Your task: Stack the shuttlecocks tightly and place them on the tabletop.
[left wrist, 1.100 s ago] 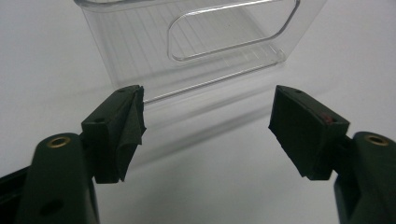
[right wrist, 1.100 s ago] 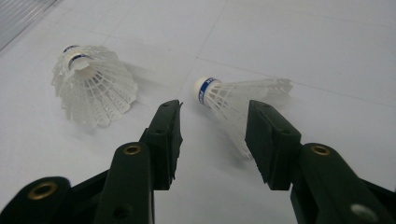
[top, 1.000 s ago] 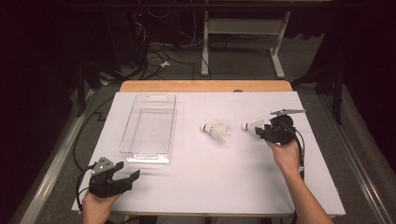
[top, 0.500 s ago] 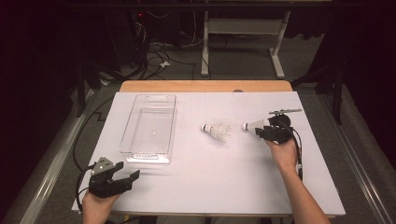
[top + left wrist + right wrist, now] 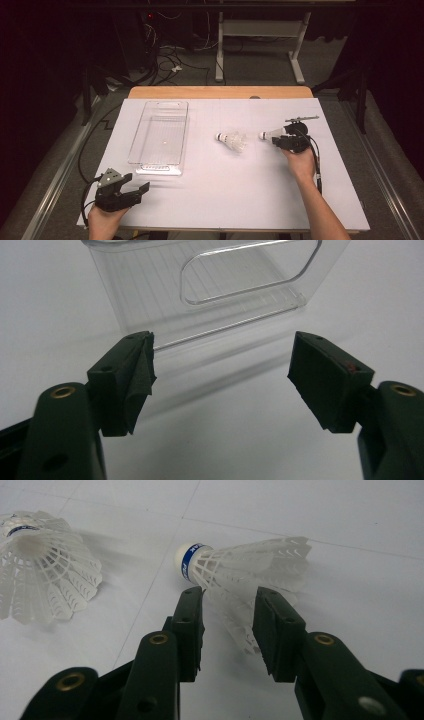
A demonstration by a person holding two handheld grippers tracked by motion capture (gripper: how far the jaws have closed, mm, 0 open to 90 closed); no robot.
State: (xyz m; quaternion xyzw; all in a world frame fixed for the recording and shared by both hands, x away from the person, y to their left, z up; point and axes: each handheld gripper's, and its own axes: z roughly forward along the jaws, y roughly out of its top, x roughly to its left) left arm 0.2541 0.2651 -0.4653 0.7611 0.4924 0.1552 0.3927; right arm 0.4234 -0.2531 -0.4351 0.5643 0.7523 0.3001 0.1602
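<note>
A white shuttlecock [image 5: 270,133] lies on its side on the white table, its blue-banded cork pointing left. My right gripper [image 5: 281,140] is at its skirt. In the right gripper view the shuttlecock [image 5: 240,565] has the lower edge of its skirt between the jaws of the right gripper [image 5: 229,592]. These jaws have just been closing but still stand a little apart from the skirt, which looks unsquashed. A second shuttlecock [image 5: 233,140] [image 5: 40,570] lies to the left. My left gripper [image 5: 140,192] [image 5: 222,360] rests open near the table's front left, holding nothing.
A clear plastic bin [image 5: 150,131] stands lengthwise left of centre, its handled end wall [image 5: 210,285] just beyond the left jaws. A white sheet [image 5: 225,195] covers the table. Cables trail from both grippers. A desk frame [image 5: 260,45] stands on the floor beyond the table.
The right gripper's jaws have narrowed around the shuttlecock's skirt. The shuttlecock has not shifted, and the left hand has stayed still.
</note>
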